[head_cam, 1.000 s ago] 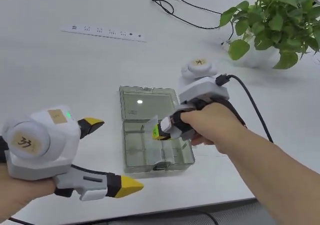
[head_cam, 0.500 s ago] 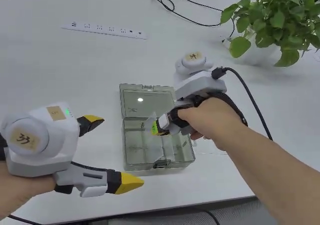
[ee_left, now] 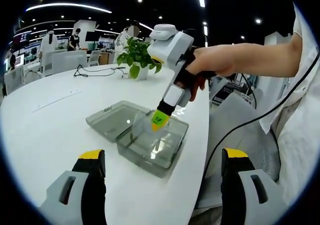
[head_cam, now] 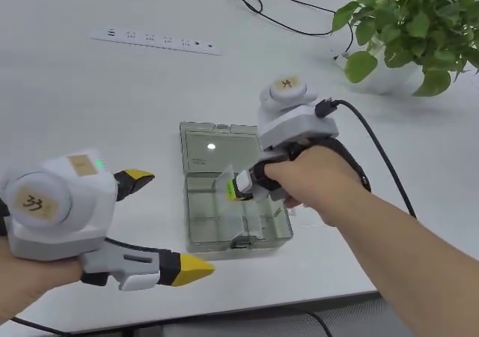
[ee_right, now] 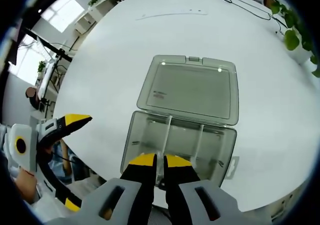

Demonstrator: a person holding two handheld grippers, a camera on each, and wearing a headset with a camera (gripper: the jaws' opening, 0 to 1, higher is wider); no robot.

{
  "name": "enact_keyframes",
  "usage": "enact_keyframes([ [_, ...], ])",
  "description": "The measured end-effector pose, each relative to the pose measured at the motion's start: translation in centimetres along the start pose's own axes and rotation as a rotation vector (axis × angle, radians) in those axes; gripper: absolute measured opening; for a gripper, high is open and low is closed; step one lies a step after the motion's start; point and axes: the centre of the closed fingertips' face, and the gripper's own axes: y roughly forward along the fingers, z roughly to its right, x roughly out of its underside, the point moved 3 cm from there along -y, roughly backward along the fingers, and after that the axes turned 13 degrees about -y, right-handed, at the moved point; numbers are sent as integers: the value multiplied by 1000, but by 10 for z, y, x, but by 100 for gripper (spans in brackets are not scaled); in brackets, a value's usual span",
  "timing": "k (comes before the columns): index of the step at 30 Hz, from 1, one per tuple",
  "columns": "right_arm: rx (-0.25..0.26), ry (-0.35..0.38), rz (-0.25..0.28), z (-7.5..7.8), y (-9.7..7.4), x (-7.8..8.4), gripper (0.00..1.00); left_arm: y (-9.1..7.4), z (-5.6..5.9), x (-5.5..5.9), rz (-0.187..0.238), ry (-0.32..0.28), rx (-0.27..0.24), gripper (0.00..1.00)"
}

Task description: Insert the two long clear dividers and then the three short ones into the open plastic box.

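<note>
The clear plastic box (head_cam: pixel 196 232) lies open on the white table, its lid (head_cam: pixel 217 146) folded flat behind it. My right gripper (head_cam: pixel 235 189) hangs over the box's middle, shut on a thin clear divider (ee_right: pixel 165 135) that stands edge-on down into the tray (ee_right: pixel 131 137). Another clear divider (ee_right: pixel 200 135) stands in the tray to its right. From the left gripper view, the right gripper (ee_left: pixel 159 120) points down into the box (ee_left: pixel 170 157) with the divider (ee_left: pixel 141 122) beside its tip. My left gripper (head_cam: pixel 163 225) waits open, left of the box and apart from it.
A white power strip (head_cam: pixel 153 41) lies at the back left, black cables (head_cam: pixel 284 7) at the back centre, and a potted plant (head_cam: pixel 412 22) at the back right. A black cable (head_cam: pixel 374 150) trails from the right gripper. The table's front edge (head_cam: pixel 262 299) runs just below the box.
The right gripper has stayed over the box with the divider, shifting only slightly. The left gripper has held its place, open. The head camera has drifted a little.
</note>
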Motion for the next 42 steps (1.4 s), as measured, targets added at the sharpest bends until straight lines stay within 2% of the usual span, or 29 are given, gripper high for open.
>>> enact_keyframes([
  [13,-4,-5,10,-5,-3,3,7,1,2,0,2,-2,3,99],
  [42,8,-14,13,-2,1,3,7,0,0,3,-3,-7,4,98],
])
